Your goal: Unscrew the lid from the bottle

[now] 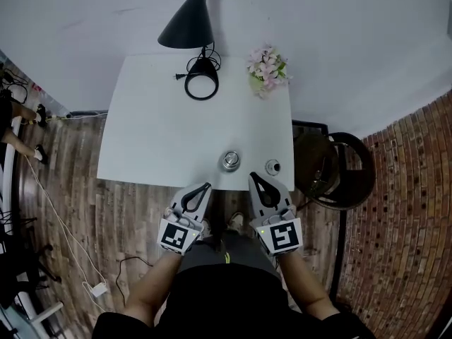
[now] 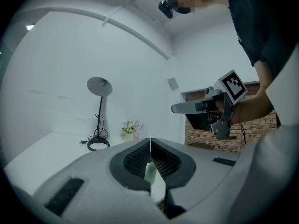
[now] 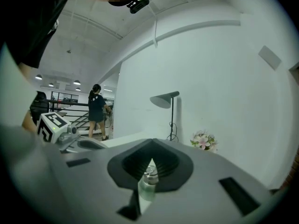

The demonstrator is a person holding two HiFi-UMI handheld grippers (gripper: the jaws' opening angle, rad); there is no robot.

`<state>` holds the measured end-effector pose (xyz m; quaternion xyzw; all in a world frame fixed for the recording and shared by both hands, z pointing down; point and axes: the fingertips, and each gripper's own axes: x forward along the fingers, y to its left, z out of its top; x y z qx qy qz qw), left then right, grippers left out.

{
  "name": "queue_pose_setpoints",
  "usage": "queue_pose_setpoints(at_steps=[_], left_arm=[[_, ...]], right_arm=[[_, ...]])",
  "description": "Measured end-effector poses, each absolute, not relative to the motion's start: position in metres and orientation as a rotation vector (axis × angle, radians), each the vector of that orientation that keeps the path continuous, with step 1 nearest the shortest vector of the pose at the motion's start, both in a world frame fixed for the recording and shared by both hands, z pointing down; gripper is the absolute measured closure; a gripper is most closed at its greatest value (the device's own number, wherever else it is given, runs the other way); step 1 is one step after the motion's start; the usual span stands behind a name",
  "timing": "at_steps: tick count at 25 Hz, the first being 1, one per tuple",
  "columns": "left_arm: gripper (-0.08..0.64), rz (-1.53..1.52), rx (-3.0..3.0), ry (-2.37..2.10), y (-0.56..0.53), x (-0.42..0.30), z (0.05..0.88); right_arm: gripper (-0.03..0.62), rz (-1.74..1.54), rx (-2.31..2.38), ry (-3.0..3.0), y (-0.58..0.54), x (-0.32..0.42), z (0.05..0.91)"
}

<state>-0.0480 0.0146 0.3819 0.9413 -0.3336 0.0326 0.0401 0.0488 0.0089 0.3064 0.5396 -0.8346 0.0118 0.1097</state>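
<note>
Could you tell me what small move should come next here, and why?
Probably open the jaws of the left gripper and ease it toward the bottle. Both it and the right gripper are shut on nothing, short of the table's near edge; the bottle stands upright just beyond, lid apparently on, so it needs holding before twisting.

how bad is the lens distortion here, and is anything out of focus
Head view: fisheye bows the edges of the table and the brick wall; lighting flat, no glare. Left gripper view: dark round vignette, close foreground soft, lamp fairly crisp. Right gripper view: same vignette, bottle past the shut jaws blurry, flowers sharper.
</note>
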Motion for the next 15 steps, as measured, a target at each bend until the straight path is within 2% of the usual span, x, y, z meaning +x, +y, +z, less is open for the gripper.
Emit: queue_pose_setpoints(at_steps=[6, 7, 8, 9, 15], left_arm=[[0.533, 0.165, 2.842, -0.934, -0.01, -0.025, 0.423], [0.506, 0.18, 2.851, -0.915, -0.014, -0.021, 0.432], [0.429, 0.194, 2.861, -0.894, -0.017, -0.016, 0.442], [0.384, 0.209, 2.868, -0.873, -0.02, -0.011, 0.45], [0.23, 0.26, 2.826, -0.769, -0.044, 0.017, 0.487]], right_arm=[[0.579, 0.088, 1.545, -2.446, -0.015, 0.052, 0.342], [0.578, 0.094, 1.539, -2.444, -0.018, 0.053, 0.347], [0.58, 0.099, 1.532, -2.442, -0.02, 0.054, 0.353], [0.578, 0.105, 1.525, -2.439, -0.021, 0.055, 0.358], [0.579, 0.138, 1.516, -2.436, -0.034, 0.059, 0.382]])
